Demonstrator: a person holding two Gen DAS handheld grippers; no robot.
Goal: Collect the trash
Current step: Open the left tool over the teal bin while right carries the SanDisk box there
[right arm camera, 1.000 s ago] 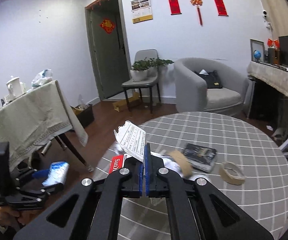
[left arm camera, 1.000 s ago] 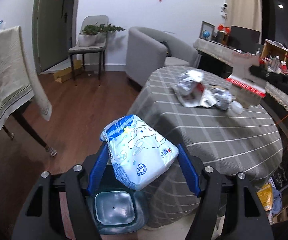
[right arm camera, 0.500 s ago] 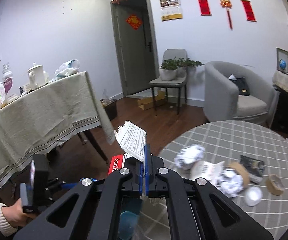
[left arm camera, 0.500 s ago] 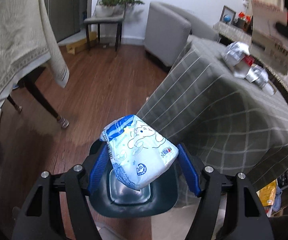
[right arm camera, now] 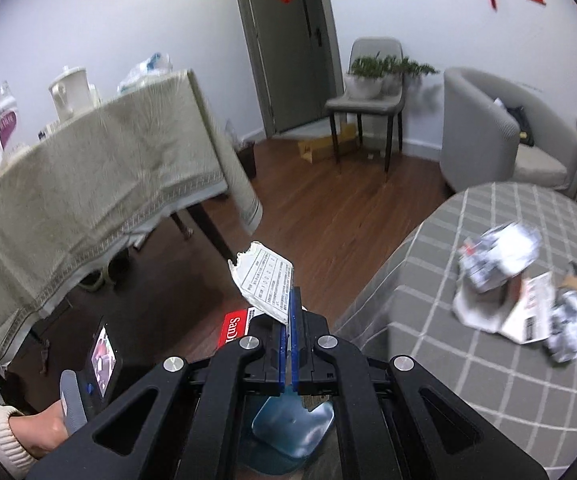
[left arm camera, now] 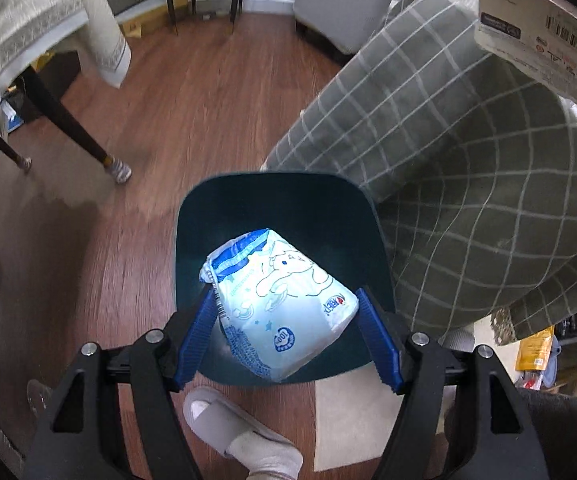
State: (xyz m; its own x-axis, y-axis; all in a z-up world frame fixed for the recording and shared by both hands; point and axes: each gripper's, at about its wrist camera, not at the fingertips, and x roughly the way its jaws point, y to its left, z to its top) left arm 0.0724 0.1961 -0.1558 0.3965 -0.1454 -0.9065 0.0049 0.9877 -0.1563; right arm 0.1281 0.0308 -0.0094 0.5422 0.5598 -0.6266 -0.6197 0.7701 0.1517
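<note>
My left gripper [left arm camera: 284, 300] points steeply down, shut on a blue and white tissue pack [left arm camera: 280, 300] that hangs over the mouth of a dark teal bin [left arm camera: 272, 188] on the floor. My right gripper [right arm camera: 289, 300] is shut on a torn white and red card package [right arm camera: 264, 280]; the same package [left arm camera: 536, 28] shows at the upper right of the left wrist view. Beneath the right gripper lies the bin's floor [right arm camera: 292, 428]. Crumpled foil [right arm camera: 496, 252] and torn paper [right arm camera: 528, 316] rest on the round grey checked table [right arm camera: 468, 380].
The checked cloth [left arm camera: 468, 160] hangs down right beside the bin. A beige-clothed table [right arm camera: 88, 184] with a dark leg [left arm camera: 76, 132] stands to the left. A person's slippered foot [left arm camera: 224, 420] is just in front of the bin. Wooden floor lies between the tables.
The left gripper sank and tipped downward until the tissue pack hangs over the bin's mouth. The right gripper swung left off the checked table toward the bin, still gripping the card package.
</note>
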